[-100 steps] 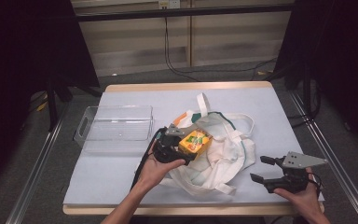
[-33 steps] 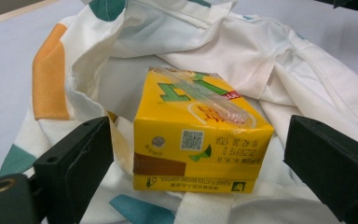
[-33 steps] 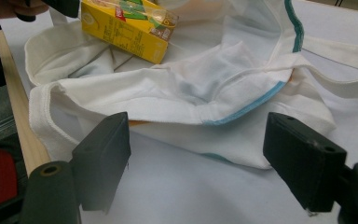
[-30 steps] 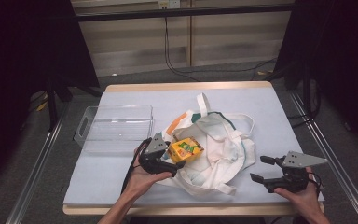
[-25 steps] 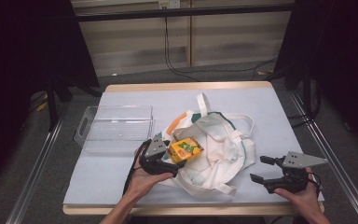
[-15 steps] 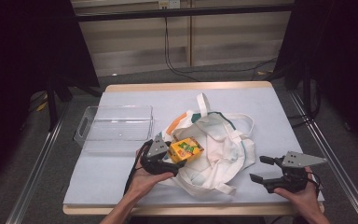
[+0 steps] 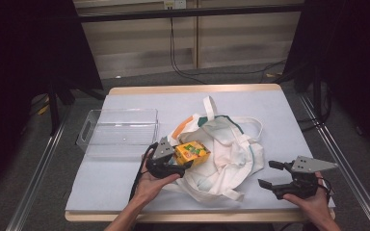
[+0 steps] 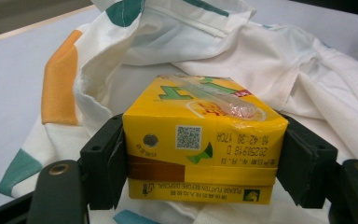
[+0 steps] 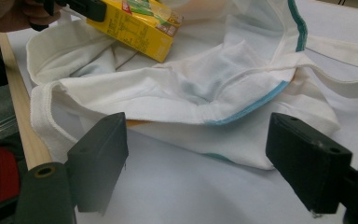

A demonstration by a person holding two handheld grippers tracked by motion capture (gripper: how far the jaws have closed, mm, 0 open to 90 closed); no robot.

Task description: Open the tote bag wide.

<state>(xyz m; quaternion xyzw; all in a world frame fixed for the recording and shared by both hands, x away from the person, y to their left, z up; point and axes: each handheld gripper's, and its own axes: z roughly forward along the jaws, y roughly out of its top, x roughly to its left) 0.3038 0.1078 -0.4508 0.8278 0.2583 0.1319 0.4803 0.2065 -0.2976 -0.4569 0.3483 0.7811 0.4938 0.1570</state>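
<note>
On the pale blue table (image 7: 125, 183) lies a crumpled white cloth tote bag (image 7: 221, 149) with orange and green patches and teal trim, its handles looped toward the far side. The left gripper (image 7: 180, 164), held in the person's left hand (image 7: 150, 185), has its jaws pinching a yellow juice carton (image 7: 191, 153) by its two short ends; in the left gripper view the carton (image 8: 200, 144) sits squarely between the black pads, a wrapped straw stuck diagonally across its upper face, and a QR code and printed date on the side facing the camera. The carton is held at the near-left edge of the bag, with the bag's cloth behind and beneath it. An empty clear plastic bin (image 7: 118, 131) stands just left of the bag, toward the table's left edge. The right gripper (image 7: 270, 175) rests near the table's front right corner in the person's right hand (image 7: 313, 204), its jaws spread wide and gripping nothing; in the right gripper view they frame the near hem of the bag (image 9: 205, 98), with the carton (image 9: 137, 28) and the left gripper farther off at upper left.
</note>
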